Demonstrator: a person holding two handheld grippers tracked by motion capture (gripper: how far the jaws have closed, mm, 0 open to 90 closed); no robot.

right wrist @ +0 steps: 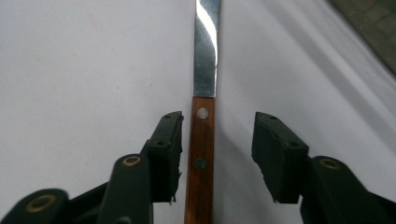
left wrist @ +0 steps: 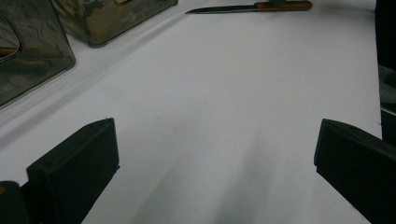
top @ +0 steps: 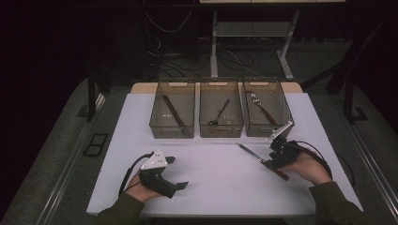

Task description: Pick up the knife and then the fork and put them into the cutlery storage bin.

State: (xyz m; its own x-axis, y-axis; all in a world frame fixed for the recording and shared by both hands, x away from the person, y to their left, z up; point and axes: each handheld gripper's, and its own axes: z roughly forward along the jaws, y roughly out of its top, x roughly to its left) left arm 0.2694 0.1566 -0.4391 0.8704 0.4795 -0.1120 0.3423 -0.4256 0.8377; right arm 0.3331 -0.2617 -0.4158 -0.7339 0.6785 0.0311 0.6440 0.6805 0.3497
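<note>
Item: wooden-handled table knife with a steel blade, lying flat on the white counter, lower right of centre in the high view, just in front of the right-hand bin. Right claw, at the right of the high view, straddles the knife's handle: half-wide, one pad almost against the wood, the other standing clear, so nothing is gripped yet. Left claw, lower left of the high view, rests wide and empty above bare counter. Also present: three translucent brownish plastic bins in a row at the upper centre of the high view, each holding one piece of cutlery; which piece is hard to tell in the two left-hand bins. Hazards, as judged: the handle sits off-centre between the pads, so closing may push it sideways and swing the blade; a grip low on a thin flat handle may let the knife pivot tip-down when lifted; pads pressed hard onto the counter could skid over the handle.
</note>
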